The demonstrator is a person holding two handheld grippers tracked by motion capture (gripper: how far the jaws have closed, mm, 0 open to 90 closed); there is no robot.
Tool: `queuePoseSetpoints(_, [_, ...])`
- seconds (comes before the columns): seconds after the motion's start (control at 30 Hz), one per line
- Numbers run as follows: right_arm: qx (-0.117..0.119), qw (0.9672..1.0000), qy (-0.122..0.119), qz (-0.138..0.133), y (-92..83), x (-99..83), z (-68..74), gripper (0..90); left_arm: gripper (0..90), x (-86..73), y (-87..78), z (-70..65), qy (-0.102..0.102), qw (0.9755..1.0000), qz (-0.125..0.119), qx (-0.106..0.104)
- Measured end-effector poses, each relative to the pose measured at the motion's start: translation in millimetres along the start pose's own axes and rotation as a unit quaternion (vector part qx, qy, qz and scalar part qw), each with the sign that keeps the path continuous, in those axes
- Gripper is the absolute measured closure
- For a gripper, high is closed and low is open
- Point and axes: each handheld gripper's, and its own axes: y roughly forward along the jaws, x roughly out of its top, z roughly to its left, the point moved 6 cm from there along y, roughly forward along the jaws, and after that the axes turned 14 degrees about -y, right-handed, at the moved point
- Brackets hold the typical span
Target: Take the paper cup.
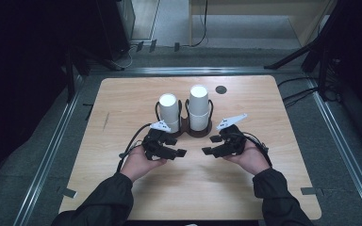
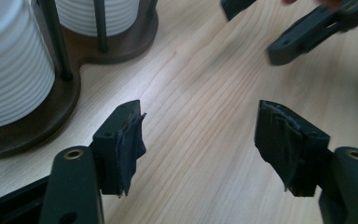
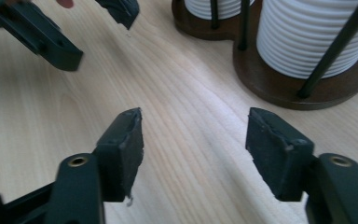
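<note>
Pale wooden surface (image 1: 122,99) with rounded corners, carrying a dark wooden rack (image 1: 185,126) near its centre, a little toward the far edge. Two stacks of white ribbed cups, upside down, standing in the rack between thin black rods: left stack (image 1: 168,112) the shorter, right stack (image 1: 199,107) the taller, side by side and just apart. Small dark disc (image 1: 221,89) set into the surface beyond the right stack, near the far edge. Left gripper (image 1: 178,147) held in the left hand (image 1: 139,162) on the near side of the rack, just before the left stack, jaws spread apart with only bare wood between them and nothing held; same seen in the left gripper view (image 2: 200,140), worn pads facing each other across an empty gap, rack base and cups at upper left. Right gripper (image 1: 211,144) held in the right hand (image 1: 250,160), just before the right stack, pointing toward the left gripper across a small gap; jaws likewise parted and empty, confirmed in the right gripper view (image 3: 195,140), with rack and cups at upper right. Neither gripper touching rack or cups. No brand, label or writing readable on cups, rack or grippers.
</note>
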Motion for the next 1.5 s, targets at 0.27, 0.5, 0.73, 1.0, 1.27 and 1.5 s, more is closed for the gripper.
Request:
queuePoseSetpoints(0.27, [-0.002, 0.9999, -0.010, -0.008, -3.8, -0.5, -2.0, 40.3, 36.1, 0.8, -2.9, -0.8, 0.010, 0.9999, -0.008, 0.006])
queuePoseSetpoints(0.5, [-0.008, 0.9999, -0.007, -0.006, -7.5, -0.6, -4.7, 41.9, 41.2, 0.4, -1.8, -2.3, 0.017, 0.9998, -0.005, 0.008])
queuePoseSetpoints(0.73, [-0.002, 0.9999, -0.002, -0.010, -8.3, 0.4, -6.5, 41.6, 42.1, -0.2, -0.9, -2.1, 0.018, 0.9998, -0.002, 0.009])
queuePoseSetpoints(1.0, [0.002, 0.9999, -0.008, -0.007, -9.0, -0.9, -7.4, 41.2, 44.4, -2.2, 1.4, -2.6, 0.012, 0.9999, 0.010, 0.007])
queuePoseSetpoints(1.27, [0.005, 0.9999, -0.010, -0.006, -9.3, -0.9, -9.4, 41.0, 44.9, -3.1, 2.1, -2.8, 0.018, 0.9997, 0.010, 0.010])
queuePoseSetpoints(1.5, [0.006, 0.9999, -0.013, 0.002, -11.0, -2.5, -7.4, 39.7, 47.3, -1.1, 5.6, 1.4, 0.012, 0.9997, 0.009, 0.018])
